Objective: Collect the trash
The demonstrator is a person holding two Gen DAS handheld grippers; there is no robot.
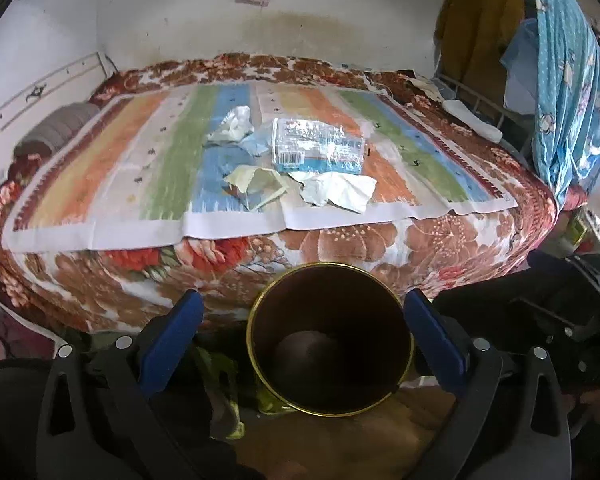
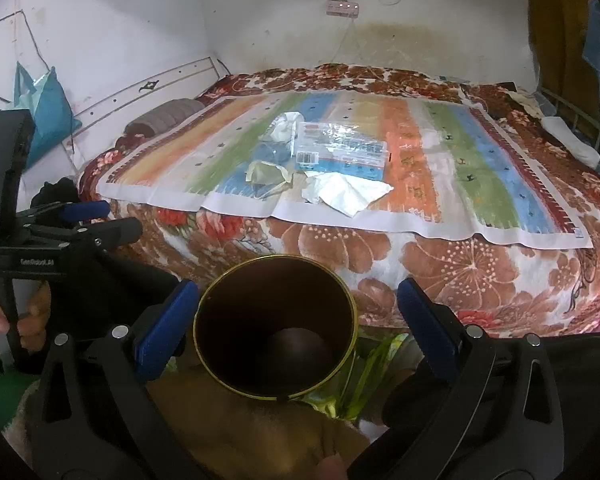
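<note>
A dark round bin with a gold rim [image 1: 330,340] stands on the floor in front of the bed; it also shows in the right wrist view [image 2: 276,326]. Trash lies on the striped mat: a clear plastic package [image 1: 318,146], crumpled white paper [image 1: 336,192], a yellowish scrap [image 1: 256,186] and a white wad [image 1: 234,124]. The same package [image 2: 340,148] and white paper [image 2: 348,192] show in the right wrist view. My left gripper [image 1: 304,312] is open and empty above the bin. My right gripper [image 2: 298,302] is open and empty above the bin.
The bed has a floral blanket [image 1: 340,240] and a striped mat [image 1: 100,184]. A grey pillow [image 1: 60,128] lies at the far left. Hanging clothes [image 1: 560,80] and a metal rail are at the right. A blue bag [image 2: 40,112] hangs on the wall. Green plastic [image 2: 372,368] lies beside the bin.
</note>
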